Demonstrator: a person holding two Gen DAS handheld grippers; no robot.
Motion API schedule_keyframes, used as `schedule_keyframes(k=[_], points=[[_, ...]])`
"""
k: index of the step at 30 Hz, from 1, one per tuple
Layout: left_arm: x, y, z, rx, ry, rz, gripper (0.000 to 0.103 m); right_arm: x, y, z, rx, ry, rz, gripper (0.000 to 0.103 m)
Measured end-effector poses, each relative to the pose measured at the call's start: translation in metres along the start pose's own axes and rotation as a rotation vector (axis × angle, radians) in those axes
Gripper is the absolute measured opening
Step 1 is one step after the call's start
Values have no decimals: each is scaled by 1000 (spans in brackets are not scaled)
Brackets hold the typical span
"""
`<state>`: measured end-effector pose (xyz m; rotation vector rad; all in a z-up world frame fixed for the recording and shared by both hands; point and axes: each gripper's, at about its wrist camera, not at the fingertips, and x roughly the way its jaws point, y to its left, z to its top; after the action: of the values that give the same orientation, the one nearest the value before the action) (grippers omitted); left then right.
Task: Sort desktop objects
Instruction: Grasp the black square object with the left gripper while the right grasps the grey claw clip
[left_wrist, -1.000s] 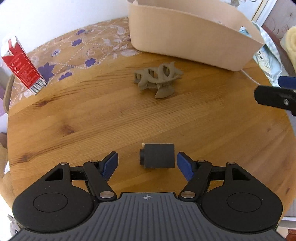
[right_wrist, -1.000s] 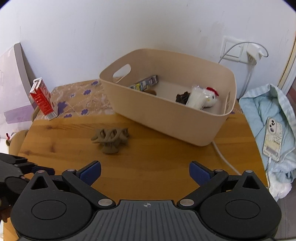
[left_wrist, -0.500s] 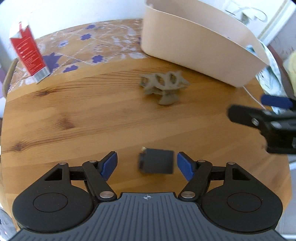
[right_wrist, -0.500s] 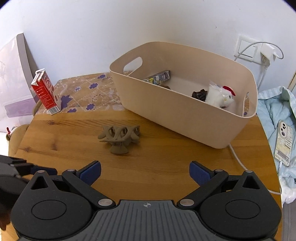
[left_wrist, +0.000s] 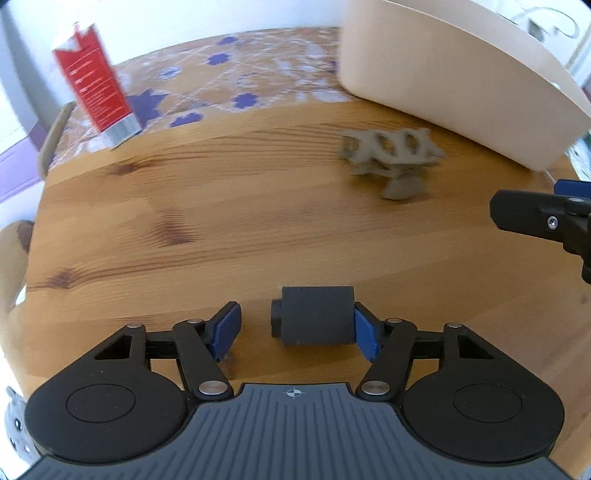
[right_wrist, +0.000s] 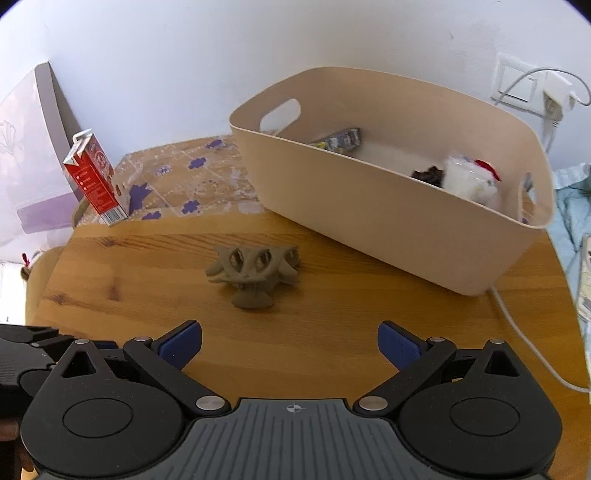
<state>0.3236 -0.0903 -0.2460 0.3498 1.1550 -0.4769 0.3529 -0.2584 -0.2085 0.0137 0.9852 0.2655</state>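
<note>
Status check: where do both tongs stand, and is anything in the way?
Left tongs closing around dark block, one pad touching, not gripped. Right tongs open, empty, facing hair claw. Bin beyond; path unobstructed.

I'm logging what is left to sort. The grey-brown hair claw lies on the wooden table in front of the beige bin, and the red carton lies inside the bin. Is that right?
Not quite. The red carton is not inside the beige bin; the right wrist view shows it standing on the patterned cloth, off to the bin's left. The hair claw does lie on the wooden table in front of the bin.
</note>
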Motion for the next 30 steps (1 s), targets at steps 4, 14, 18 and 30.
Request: schedule_keyframes(k=[4, 14, 18, 30], points=[[4, 17, 1, -54, 7, 23, 66, 20, 9, 5, -14, -16, 1, 103], [4, 37, 1, -148, -11, 63, 68, 72, 41, 18, -120, -20, -1, 103], [5, 46, 1, -183, -9, 79, 70, 85, 57, 22, -174, -24, -40, 103], [5, 44, 5, -248, 5, 120, 59, 112, 50, 30, -100, -5, -45, 85]])
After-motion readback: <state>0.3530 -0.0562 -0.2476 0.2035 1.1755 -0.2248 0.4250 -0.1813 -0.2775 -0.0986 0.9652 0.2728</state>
